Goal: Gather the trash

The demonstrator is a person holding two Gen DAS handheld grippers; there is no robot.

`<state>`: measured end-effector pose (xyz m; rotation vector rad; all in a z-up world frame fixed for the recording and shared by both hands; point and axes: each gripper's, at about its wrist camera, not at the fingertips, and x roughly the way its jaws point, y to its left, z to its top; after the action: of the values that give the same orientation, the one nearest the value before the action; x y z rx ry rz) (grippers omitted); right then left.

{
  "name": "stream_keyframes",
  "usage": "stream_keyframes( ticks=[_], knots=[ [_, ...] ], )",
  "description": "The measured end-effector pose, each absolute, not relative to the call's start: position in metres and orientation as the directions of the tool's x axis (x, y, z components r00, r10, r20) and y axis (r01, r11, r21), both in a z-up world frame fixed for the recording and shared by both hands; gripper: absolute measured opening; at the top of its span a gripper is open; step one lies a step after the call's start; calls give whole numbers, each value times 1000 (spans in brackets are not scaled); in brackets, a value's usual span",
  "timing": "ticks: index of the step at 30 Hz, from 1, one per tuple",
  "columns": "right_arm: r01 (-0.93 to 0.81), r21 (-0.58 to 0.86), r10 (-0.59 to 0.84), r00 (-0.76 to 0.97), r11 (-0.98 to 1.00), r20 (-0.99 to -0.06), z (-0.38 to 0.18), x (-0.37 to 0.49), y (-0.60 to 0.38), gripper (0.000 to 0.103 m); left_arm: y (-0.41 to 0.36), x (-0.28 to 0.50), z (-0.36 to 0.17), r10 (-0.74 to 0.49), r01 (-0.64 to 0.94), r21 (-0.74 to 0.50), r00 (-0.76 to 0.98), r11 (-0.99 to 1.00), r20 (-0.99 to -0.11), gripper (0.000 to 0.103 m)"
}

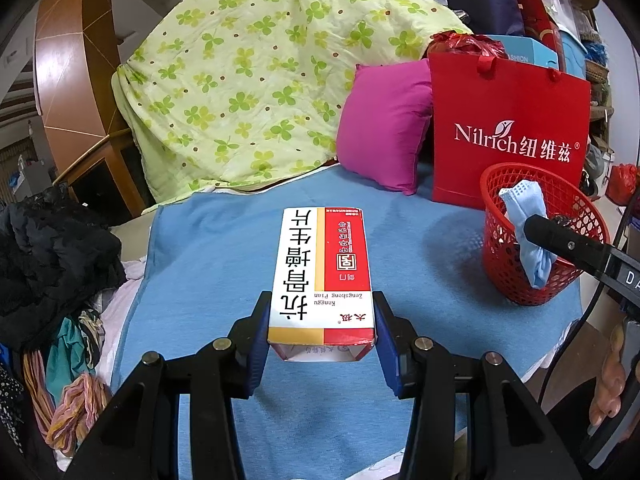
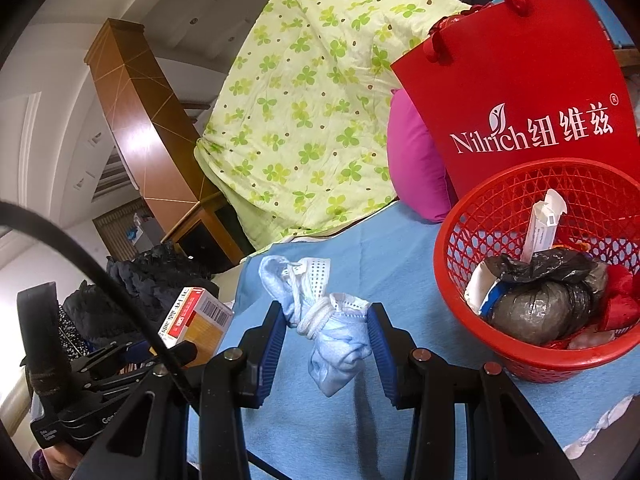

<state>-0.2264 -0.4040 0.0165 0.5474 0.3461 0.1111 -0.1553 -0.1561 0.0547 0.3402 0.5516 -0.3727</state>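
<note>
Now, with the right gripper [image 2: 326,342] clamped on the crumpled face mask [image 2: 332,336] left of the red basket [image 2: 452,276], carry it rightward over the rim before releasing, while the left gripper [image 1: 320,330] grips the medicine box [image 1: 323,276].

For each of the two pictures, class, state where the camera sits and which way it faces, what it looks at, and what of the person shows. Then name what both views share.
Left wrist: on the left tool, facing along its fingers over the blue cloth; it grips a medicine box; fingers of a hand show.

Right wrist: on the right tool, facing the same way; it grips a crumpled face mask.

Shared: red basket, red bag, quilt.
</note>
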Motion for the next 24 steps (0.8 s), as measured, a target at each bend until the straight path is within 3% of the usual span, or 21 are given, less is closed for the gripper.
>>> stream_keyframes(
  ticks=[24],
  knots=[
    [-8,532,184,942,847,-280,21,-237,-411,45,-165,-161,53,-259,450,228,783,863,-565,49]
  ],
)
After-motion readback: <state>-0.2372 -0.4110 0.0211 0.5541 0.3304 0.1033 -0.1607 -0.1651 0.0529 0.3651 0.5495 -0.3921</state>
